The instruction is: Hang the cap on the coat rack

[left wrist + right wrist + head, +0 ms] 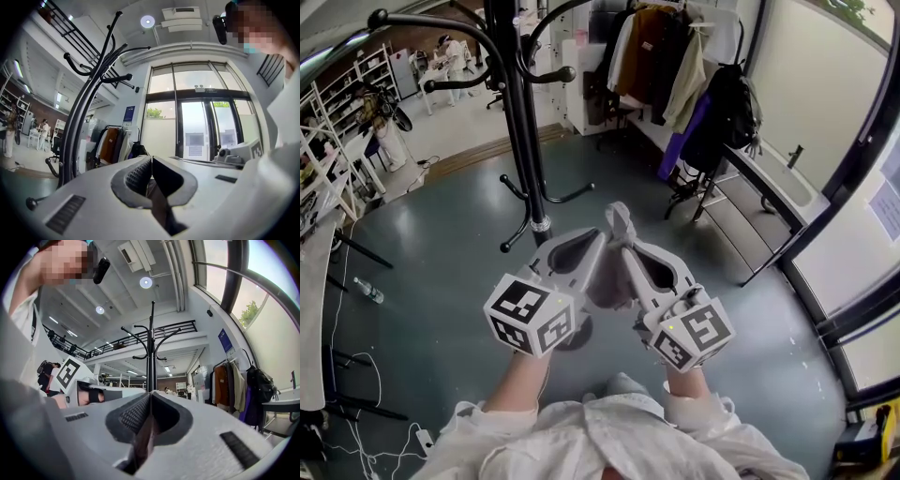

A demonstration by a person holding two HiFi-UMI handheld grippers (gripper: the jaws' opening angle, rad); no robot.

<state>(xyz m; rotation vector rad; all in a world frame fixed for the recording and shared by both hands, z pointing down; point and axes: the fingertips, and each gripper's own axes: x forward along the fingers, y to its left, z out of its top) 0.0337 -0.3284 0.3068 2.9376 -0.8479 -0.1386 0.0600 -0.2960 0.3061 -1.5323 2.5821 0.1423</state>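
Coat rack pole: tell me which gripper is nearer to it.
Left. The left gripper is just right of the coat rack pole; the right gripper lies farther out, across the cap both hold.

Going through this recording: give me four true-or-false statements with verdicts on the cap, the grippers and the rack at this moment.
1. The left gripper and the right gripper are both shut on the cap. True.
2. The cap already hangs on the coat rack. False: it is held between the grippers, off every hook.
3. The coat rack is black. True.
4. In the head view, the hanging coats are left of the coat rack. False: they are to its right.
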